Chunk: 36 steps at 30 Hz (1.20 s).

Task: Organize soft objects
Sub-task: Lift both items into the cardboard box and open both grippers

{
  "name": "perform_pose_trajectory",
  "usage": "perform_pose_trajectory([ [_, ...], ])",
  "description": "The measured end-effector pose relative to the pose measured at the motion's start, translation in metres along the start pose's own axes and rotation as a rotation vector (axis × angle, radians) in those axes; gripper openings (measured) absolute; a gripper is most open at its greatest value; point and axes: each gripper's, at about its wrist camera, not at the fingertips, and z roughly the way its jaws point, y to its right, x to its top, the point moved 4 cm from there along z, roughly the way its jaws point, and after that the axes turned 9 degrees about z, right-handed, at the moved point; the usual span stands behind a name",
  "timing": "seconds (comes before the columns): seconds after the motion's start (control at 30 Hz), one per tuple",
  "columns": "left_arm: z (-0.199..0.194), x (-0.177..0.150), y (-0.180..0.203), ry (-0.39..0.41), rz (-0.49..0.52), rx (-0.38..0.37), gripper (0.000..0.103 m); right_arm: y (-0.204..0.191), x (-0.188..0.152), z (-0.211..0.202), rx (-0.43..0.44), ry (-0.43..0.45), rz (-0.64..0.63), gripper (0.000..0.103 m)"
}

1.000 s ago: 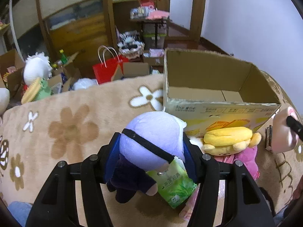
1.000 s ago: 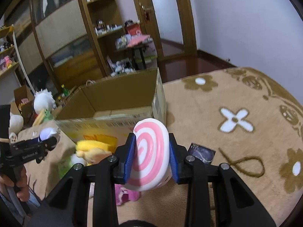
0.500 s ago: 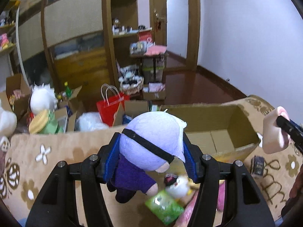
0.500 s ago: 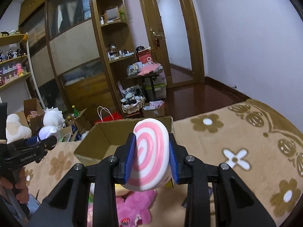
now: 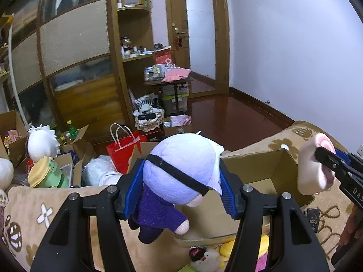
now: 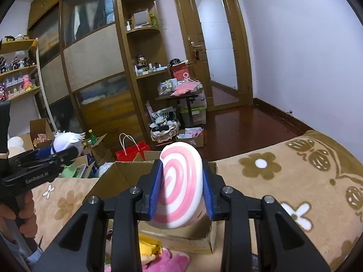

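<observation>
My left gripper (image 5: pixel 180 188) is shut on a lavender-headed plush doll (image 5: pixel 181 170) with a black blindfold and purple body, held above the near edge of an open cardboard box (image 5: pixel 272 165). My right gripper (image 6: pixel 181 192) is shut on a pink-and-white swirl plush (image 6: pixel 179 188), held over the same box (image 6: pixel 122 172). The swirl plush also shows at the right of the left wrist view (image 5: pixel 315 165). A yellow plush (image 5: pixel 245 249) and a pink plush (image 6: pixel 168 260) lie on the floral blanket in front of the box.
A beige floral blanket (image 6: pixel 295 181) covers the surface. A small dark packet (image 5: pixel 313 217) lies right of the box. Beyond the blanket edge stand a red bag (image 5: pixel 124 151), open cartons with toys (image 5: pixel 45 165), shelves and a dark wooden floor.
Both grippers have risen with their plush toys, from low beside the box to above it. The box now appears lower in both views. Grips are unchanged.
</observation>
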Motion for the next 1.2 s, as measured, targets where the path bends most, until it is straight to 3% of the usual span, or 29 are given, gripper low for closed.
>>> perform_pose_trajectory([
  [0.23,0.022,-0.011,0.032,-0.035,0.057,-0.046,0.060,-0.012,-0.004,0.020,0.036,-0.020,-0.040,0.035],
  [0.6,0.046,-0.034,0.052,-0.120,0.078,-0.083,0.063,-0.001,-0.034,0.047,0.038,-0.130,-0.015,0.039],
  [0.83,0.044,-0.037,0.044,-0.139,0.074,-0.059,0.082,0.008,-0.039,0.047,0.012,-0.160,0.028,0.045],
  [0.9,0.040,-0.036,0.039,-0.143,0.074,-0.051,0.085,0.010,-0.039,0.045,0.009,-0.174,0.037,0.050],
  [1.13,0.018,-0.030,0.026,-0.124,0.035,-0.039,0.098,0.010,-0.024,0.023,-0.011,-0.123,0.084,0.098],
  [1.2,0.012,-0.030,0.023,-0.137,0.044,-0.020,0.099,0.009,-0.019,0.014,-0.034,-0.103,0.095,0.103],
])
